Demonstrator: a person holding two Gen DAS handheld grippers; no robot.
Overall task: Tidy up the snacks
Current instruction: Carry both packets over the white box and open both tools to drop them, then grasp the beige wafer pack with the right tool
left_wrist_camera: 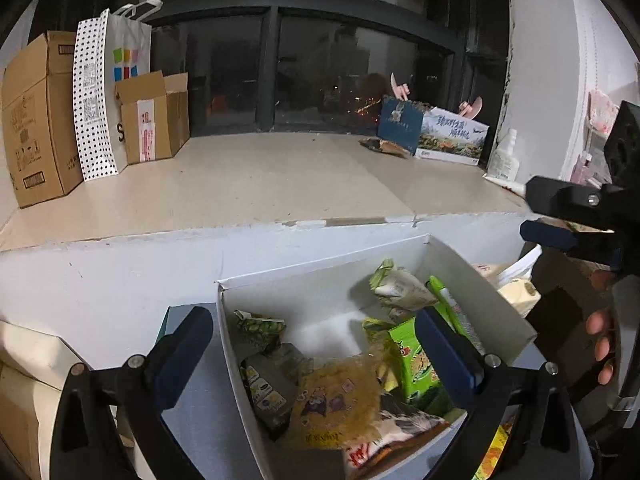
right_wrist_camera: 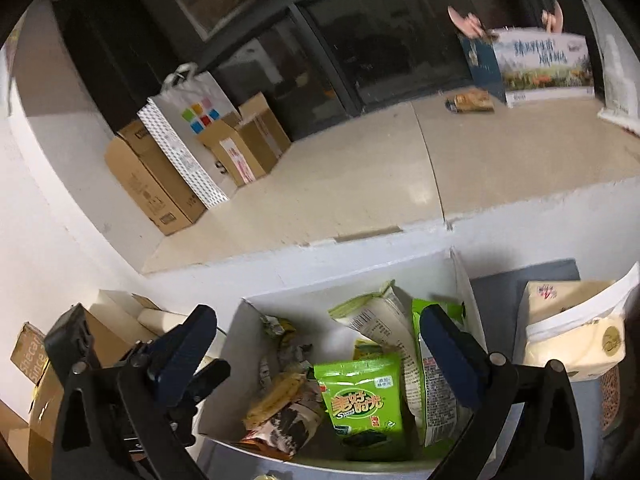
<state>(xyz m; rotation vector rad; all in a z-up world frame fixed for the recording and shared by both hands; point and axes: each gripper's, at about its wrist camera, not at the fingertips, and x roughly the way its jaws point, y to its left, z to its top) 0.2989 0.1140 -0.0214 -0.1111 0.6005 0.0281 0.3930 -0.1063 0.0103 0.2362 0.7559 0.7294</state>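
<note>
An open white box [left_wrist_camera: 320,276] holds several snack packs: a yellow pack [left_wrist_camera: 336,400], a green pack [left_wrist_camera: 416,364] and a pale green-and-white pack [left_wrist_camera: 400,284]. My left gripper [left_wrist_camera: 312,316] hovers open over the box with nothing between its fingers. My right gripper [left_wrist_camera: 536,212] shows at the right edge, beyond the box. In the right wrist view the same white box [right_wrist_camera: 352,280] lies below my open, empty right gripper [right_wrist_camera: 318,312]. A green seaweed pack [right_wrist_camera: 360,400] stands upright inside it, beside a pale pack [right_wrist_camera: 380,320].
A wide window ledge [left_wrist_camera: 260,184] runs behind the box. It bears cardboard boxes [left_wrist_camera: 36,120], a dotted paper bag [left_wrist_camera: 96,92] and a printed carton [left_wrist_camera: 452,136]. A white bag of tissue packs [right_wrist_camera: 572,328] sits right of the box. Cardboard boxes [right_wrist_camera: 36,364] stand at the left.
</note>
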